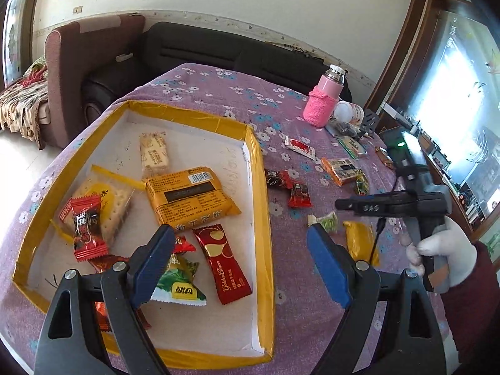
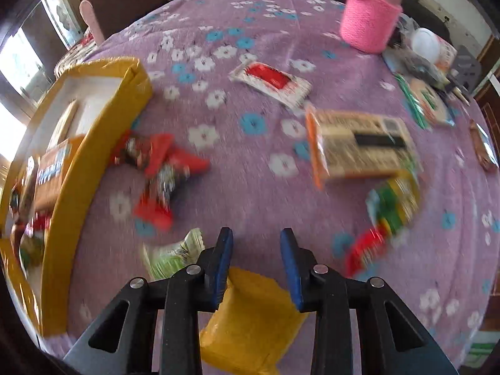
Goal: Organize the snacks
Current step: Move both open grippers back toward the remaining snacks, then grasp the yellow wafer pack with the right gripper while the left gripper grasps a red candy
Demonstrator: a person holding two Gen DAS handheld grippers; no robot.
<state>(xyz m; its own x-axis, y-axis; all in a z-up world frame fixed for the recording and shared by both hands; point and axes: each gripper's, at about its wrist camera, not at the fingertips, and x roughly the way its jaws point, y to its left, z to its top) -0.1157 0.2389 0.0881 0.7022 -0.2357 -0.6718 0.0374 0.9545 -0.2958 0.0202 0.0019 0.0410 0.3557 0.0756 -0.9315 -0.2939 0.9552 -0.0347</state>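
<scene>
Two blue pads of the right tongs point(image 2: 256, 265) straddle a plain yellow packet point(image 2: 250, 318), contact unclear; left tongs point(image 1: 240, 265) spread wide, empty.

We saw daylight pour through the window point(image 1: 453, 100), which was blown out to white glare at the right of the left wrist view. That view was sharp and evenly lit, with soft shadows. The right wrist view was smeared by motion blur, worst across the snacks on the tablecloth point(image 2: 256, 162). Both fisheye views bent hard at the edges, with dark corners.
</scene>
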